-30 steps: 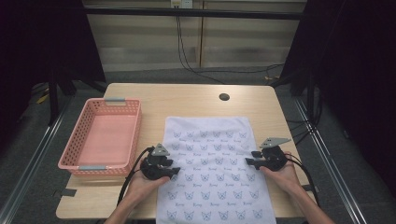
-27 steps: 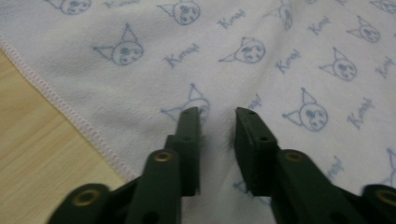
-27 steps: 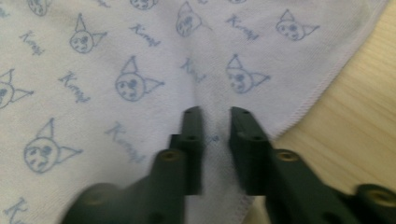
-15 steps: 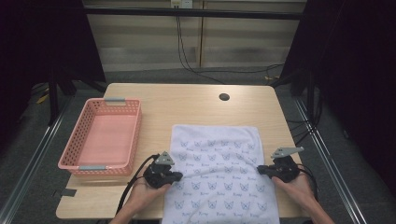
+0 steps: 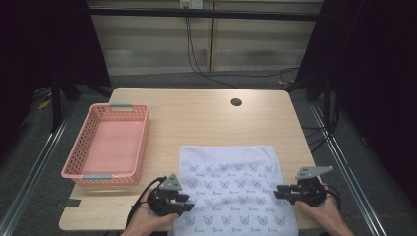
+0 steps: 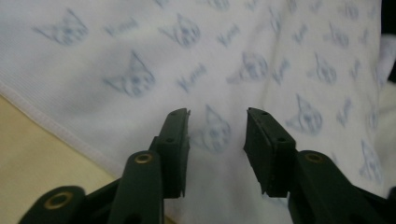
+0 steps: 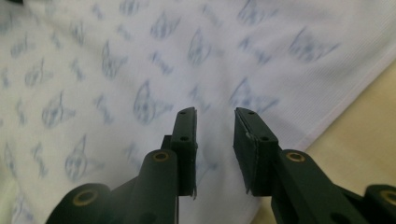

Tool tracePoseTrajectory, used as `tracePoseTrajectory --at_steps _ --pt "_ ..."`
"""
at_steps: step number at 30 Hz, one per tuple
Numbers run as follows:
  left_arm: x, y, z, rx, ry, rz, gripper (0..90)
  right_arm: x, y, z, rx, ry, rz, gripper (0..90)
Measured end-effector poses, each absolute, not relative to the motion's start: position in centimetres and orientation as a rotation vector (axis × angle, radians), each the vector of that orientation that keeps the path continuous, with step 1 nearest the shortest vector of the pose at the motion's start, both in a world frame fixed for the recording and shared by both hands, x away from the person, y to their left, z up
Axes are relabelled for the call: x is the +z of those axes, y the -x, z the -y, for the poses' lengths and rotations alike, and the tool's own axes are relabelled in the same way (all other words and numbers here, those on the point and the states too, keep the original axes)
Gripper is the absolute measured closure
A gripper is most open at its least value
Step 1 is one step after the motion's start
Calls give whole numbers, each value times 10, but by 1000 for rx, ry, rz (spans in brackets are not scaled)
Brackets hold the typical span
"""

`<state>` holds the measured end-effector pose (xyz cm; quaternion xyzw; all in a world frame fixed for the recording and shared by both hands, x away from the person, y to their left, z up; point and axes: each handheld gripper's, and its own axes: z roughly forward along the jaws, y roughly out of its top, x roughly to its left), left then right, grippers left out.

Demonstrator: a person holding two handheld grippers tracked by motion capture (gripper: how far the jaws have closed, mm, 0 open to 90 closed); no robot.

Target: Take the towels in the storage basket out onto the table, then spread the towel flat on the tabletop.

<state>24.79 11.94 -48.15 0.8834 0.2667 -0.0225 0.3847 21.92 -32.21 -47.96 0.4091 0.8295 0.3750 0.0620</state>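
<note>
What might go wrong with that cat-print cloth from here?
The cat-print towel hangs over the table's near edge, so a tug toward the person might slide it off. The left gripper and right gripper both have open jaws over the cloth; closing unevenly could bunch it.

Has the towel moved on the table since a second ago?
Yes. The towel has slid toward the person: its far edge now lies farther from the round hole in the table, and its near end overhangs the table's front edge.
</note>
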Motion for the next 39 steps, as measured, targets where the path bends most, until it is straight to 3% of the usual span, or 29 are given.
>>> tracePoseTrajectory --at_steps 3,11,21,31,32,39 --pt "-477 -267 -114 -17 -2198 -719 517 -474 -236 326 1184 -1259 -2401 640" --pt "-477 -322 -105 53 -2128 -842 461 -476 -297 331 1122 -1299 -2326 500" --pt "-491 -352 -108 76 -2120 -916 407 -490 -349 337 1081 -1365 -2306 465" --pt "-494 -354 -110 100 -2117 -933 379 -504 -360 325 999 -1334 -2325 424" --pt "-494 -356 -112 96 -2120 -934 384 -504 -359 324 1008 -1334 -2324 432" --pt "-495 -361 -110 136 -2110 -969 357 -503 -354 319 1071 -1296 -2395 838"
